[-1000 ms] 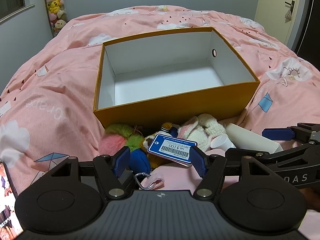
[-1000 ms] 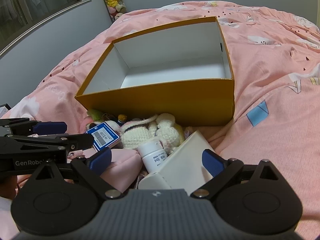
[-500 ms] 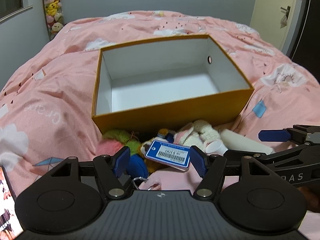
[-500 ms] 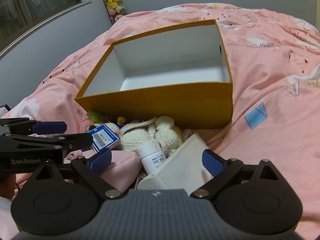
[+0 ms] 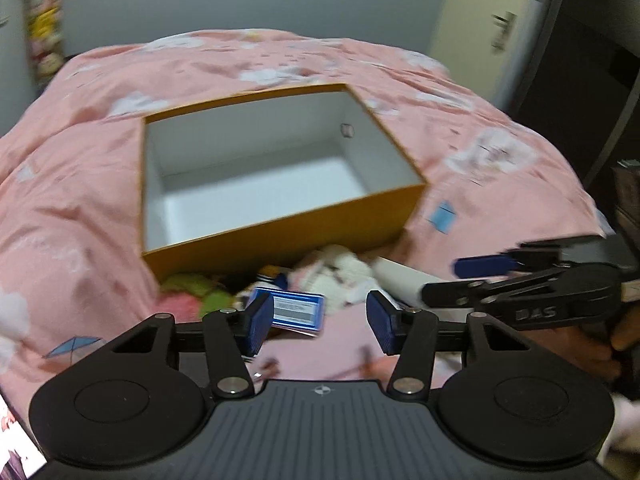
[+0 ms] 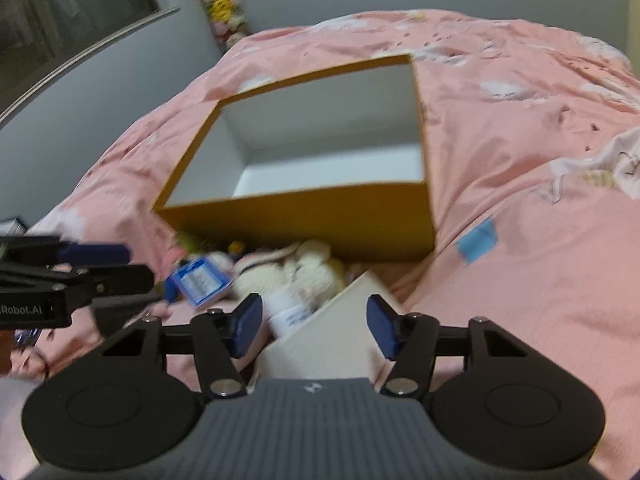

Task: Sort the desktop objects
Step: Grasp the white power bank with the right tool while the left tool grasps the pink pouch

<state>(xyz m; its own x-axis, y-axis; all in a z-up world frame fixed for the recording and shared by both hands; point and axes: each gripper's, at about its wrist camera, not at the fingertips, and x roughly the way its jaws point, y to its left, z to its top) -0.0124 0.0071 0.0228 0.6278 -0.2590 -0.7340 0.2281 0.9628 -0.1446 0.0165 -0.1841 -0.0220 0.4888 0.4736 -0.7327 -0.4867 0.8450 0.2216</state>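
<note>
Pink bedding carries the orange box [image 5: 280, 240]; the blue card [image 5: 298, 312] lies ahead of the left gripper [image 5: 320, 322], whose 2 jaws are closing, still empty.

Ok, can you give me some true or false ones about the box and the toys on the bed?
1. The box has nothing inside. True.
2. The blue card lies in the box. False: it lies on the bed in front of it.
3. The bedcover is green. False: it is pink.
4. A white woolly toy sits in front of the box. True.
5. The white bottle stands behind the box. False: it is in front, beside the toy.
</note>
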